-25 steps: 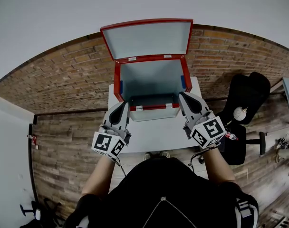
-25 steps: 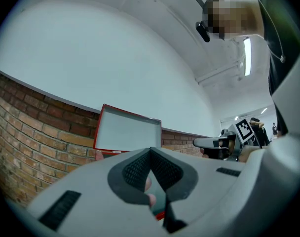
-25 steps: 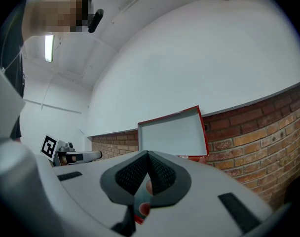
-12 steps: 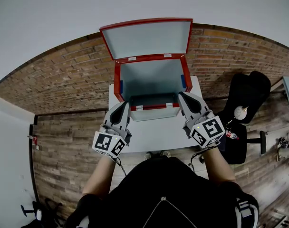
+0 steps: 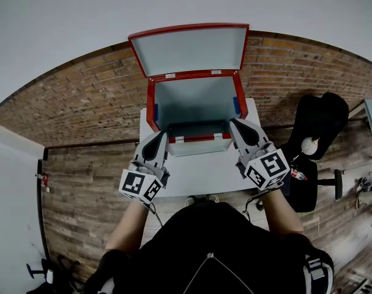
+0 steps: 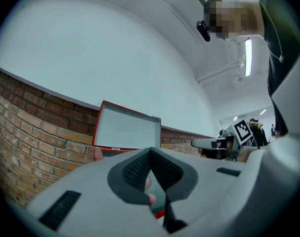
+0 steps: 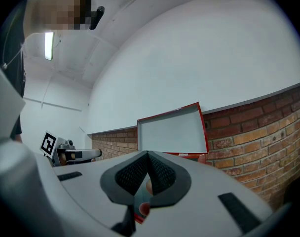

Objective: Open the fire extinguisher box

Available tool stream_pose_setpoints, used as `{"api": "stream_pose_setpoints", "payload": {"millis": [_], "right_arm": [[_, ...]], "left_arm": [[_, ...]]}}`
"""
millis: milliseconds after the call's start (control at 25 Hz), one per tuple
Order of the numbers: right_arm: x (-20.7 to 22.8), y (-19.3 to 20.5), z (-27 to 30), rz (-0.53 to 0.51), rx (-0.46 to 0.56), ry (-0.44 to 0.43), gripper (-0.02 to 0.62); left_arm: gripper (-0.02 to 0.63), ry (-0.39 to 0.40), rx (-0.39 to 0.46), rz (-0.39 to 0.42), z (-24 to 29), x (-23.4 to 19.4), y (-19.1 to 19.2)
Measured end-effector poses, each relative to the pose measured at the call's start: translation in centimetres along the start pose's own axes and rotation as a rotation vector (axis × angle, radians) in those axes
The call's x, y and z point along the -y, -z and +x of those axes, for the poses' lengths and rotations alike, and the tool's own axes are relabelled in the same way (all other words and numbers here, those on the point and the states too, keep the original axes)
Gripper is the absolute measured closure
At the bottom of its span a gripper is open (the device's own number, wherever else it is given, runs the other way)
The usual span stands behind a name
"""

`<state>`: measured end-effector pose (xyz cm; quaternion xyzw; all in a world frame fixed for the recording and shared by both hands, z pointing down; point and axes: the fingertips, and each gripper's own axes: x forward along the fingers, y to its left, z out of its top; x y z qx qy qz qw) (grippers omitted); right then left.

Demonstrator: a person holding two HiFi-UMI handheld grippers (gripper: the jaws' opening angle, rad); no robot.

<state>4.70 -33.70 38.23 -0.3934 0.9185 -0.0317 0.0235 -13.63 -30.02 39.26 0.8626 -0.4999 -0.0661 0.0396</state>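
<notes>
The red fire extinguisher box stands open on a white table, its lid swung up against the wall, its grey inside bare. My left gripper is shut and empty, its tip by the box's front left corner. My right gripper is shut and empty too, by the front right corner. In the left gripper view the raised lid shows beyond the closed left gripper. The right gripper view shows the lid past the closed right gripper.
A brick wall runs behind the table under a white wall. A black chair with a white object on it stands to the right. Wood-plank flooring surrounds the table.
</notes>
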Motion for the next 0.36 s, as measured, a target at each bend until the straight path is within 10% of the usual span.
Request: {"api": "stream_pose_setpoints", "payload": {"millis": [360], "right_arm": [[0.33, 0.11, 0.32, -0.004, -0.005, -0.002, 0.577]], "left_arm": [[0.557, 0.005, 0.0, -0.005, 0.29, -0.06, -0.02]]}}
